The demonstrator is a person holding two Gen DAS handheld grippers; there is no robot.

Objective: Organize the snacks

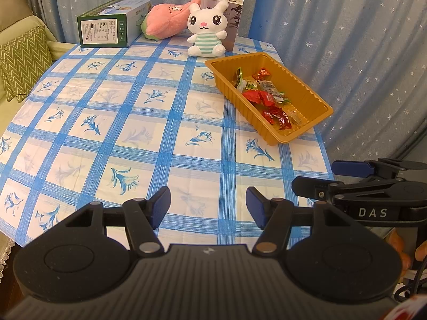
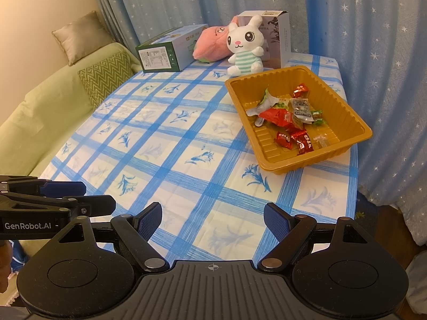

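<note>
An orange plastic tray point(image 1: 315, 94) point(image 2: 344, 104) stands at the right side of the table. Several wrapped snacks point(image 1: 264, 96) point(image 2: 288, 117), red, green and clear, lie inside it. My left gripper point(image 1: 208, 208) is open and empty above the table's near edge. My right gripper point(image 2: 212, 222) is open and empty too, also near the front edge. The right gripper shows side-on in the left wrist view point(image 1: 347, 170), and the left gripper shows side-on in the right wrist view point(image 2: 72, 192). Both are well short of the tray.
A blue checked tablecloth point(image 1: 133, 133) point(image 2: 165, 146) covers the table. At the back stand a green box point(image 1: 106, 26) point(image 2: 165, 50), a pink plush point(image 1: 162, 21) point(image 2: 210, 45), a white rabbit plush point(image 1: 205, 29) point(image 2: 245, 48) and a white carton point(image 1: 234, 18) point(image 2: 277, 37). A green sofa point(image 2: 53, 101) is left, curtains behind.
</note>
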